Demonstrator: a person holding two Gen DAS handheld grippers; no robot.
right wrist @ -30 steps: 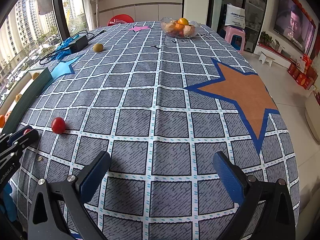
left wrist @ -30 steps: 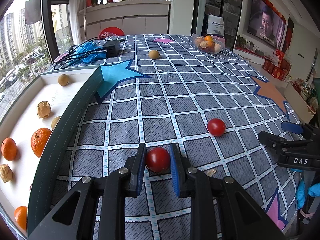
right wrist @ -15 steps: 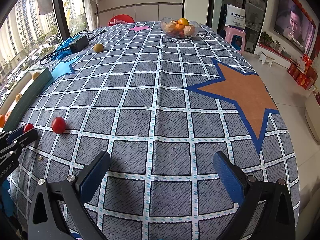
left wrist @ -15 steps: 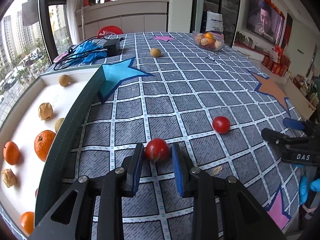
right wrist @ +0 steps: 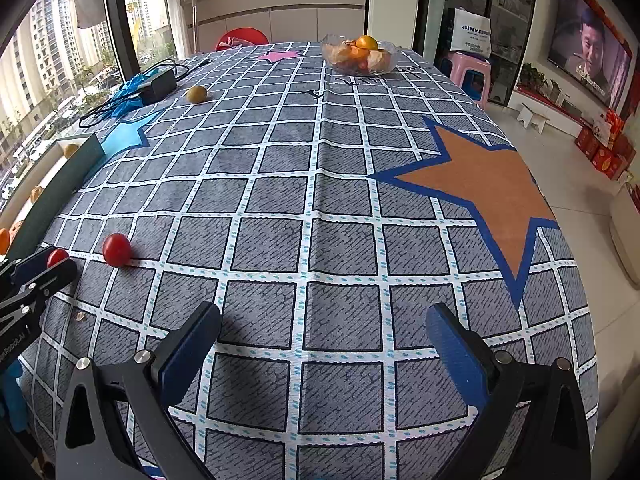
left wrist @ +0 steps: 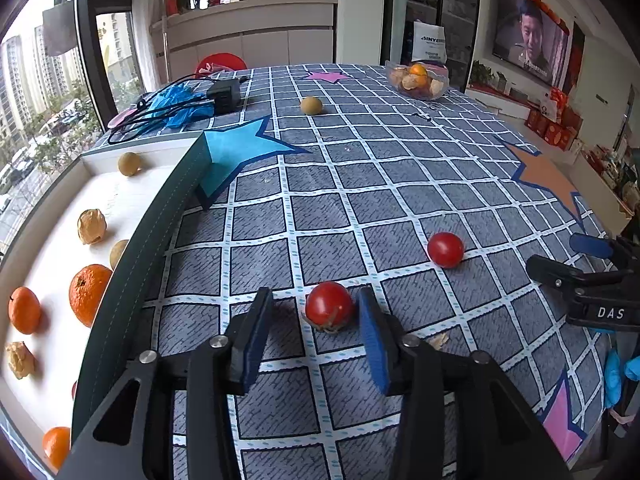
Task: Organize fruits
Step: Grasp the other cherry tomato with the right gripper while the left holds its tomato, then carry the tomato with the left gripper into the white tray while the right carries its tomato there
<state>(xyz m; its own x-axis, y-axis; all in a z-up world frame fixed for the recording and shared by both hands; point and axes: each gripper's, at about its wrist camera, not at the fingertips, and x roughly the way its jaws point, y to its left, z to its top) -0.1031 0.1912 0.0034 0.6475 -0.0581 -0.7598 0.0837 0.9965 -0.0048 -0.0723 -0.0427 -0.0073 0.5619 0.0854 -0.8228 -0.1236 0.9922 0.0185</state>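
In the left wrist view my left gripper point(left wrist: 316, 312) is open, its blue pads either side of a red cherry tomato point(left wrist: 329, 307) that rests on the checked tablecloth, near the right pad. A second cherry tomato point(left wrist: 445, 249) lies further right. A white tray with a dark green rim point(left wrist: 132, 264) at the left holds several oranges point(left wrist: 88, 294), husked fruits and small yellow fruits. My right gripper point(right wrist: 320, 336) is open wide and empty over the cloth; it also shows in the left wrist view point(left wrist: 588, 280).
A yellow-brown fruit point(left wrist: 311, 105) lies far on the table. A glass bowl point(right wrist: 360, 58) of fruit stands at the far end. A black adapter with cables and blue gloves point(left wrist: 180, 104) lies at the far left. The table edge drops off at the right.
My left gripper has opened wider around the tomato; the tomato now sits on the cloth between the pads. The right gripper has not moved.
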